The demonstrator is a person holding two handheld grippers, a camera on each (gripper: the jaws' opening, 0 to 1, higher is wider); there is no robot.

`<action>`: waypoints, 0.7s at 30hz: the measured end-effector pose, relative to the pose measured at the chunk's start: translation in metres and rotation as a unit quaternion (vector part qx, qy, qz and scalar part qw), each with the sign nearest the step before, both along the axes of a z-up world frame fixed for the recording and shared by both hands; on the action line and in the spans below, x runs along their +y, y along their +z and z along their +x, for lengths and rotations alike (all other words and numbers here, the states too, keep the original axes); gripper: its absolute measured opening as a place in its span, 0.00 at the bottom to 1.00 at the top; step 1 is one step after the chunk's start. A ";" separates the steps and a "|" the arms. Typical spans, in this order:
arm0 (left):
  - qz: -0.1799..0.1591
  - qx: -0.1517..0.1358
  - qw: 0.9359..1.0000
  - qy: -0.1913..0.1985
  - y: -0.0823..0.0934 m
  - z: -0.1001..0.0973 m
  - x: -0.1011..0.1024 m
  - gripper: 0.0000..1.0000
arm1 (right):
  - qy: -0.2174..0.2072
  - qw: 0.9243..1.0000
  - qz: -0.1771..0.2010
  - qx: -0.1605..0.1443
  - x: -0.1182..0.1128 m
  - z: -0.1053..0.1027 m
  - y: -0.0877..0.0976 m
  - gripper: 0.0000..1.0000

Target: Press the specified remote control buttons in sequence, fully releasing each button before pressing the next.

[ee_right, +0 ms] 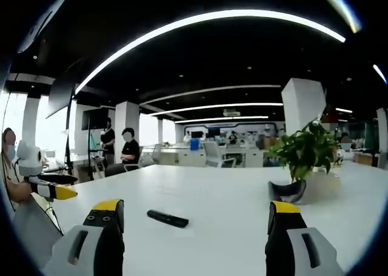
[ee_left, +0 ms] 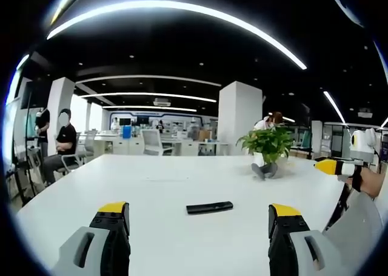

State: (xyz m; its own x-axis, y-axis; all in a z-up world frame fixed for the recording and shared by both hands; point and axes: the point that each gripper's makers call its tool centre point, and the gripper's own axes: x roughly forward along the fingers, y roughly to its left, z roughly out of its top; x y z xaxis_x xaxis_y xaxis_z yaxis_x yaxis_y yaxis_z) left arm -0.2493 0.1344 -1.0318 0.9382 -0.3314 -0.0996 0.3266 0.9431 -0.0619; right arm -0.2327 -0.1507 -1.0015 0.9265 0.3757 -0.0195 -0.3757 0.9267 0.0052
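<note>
A slim black remote control (ee_left: 209,207) lies flat on the white table (ee_left: 157,185), a short way beyond my left gripper (ee_left: 200,218), whose yellow-tipped jaws stand wide apart with nothing between them. In the right gripper view the same remote control (ee_right: 168,218) lies left of centre, ahead of my right gripper (ee_right: 197,215), also open and holding nothing. The right gripper's yellow tip (ee_left: 330,166) enters the left gripper view at the right edge. At the left edge of the right gripper view the left gripper's tip (ee_right: 60,192) comes in.
A potted green plant (ee_left: 267,151) stands on the table's far right side, and looms close in the right gripper view as the plant (ee_right: 303,158). People sit and stand by chairs and desks (ee_left: 57,145) beyond the table's left end. White pillars rise behind.
</note>
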 end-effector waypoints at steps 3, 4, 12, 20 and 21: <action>0.001 0.000 1.000 0.002 0.000 0.000 0.001 0.99 | 0.005 1.000 -0.005 0.000 0.003 -0.001 0.000 0.99; -0.001 -0.001 1.000 0.002 0.000 0.000 0.001 0.99 | 0.006 1.000 -0.005 0.001 0.003 -0.001 -0.001 0.99; -0.001 -0.001 1.000 0.003 0.001 0.000 0.001 0.99 | 0.010 1.000 -0.004 0.010 0.004 -0.001 -0.006 0.99; 0.001 0.000 1.000 0.004 0.000 0.000 0.002 0.98 | 0.013 1.000 -0.007 0.019 0.005 -0.001 -0.010 0.96; 0.001 0.000 1.000 0.004 0.000 0.000 0.002 0.98 | 0.014 1.000 -0.008 0.019 0.005 -0.001 -0.011 0.96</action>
State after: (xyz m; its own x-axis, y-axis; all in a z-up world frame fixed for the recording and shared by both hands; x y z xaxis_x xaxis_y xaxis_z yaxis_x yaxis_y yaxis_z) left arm -0.2493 0.1360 -1.0320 0.9410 -0.3234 -0.0995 0.3186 0.9459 -0.0607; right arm -0.2332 -0.1458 -1.0123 0.9142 0.4007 -0.0612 -0.4010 0.9160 0.0064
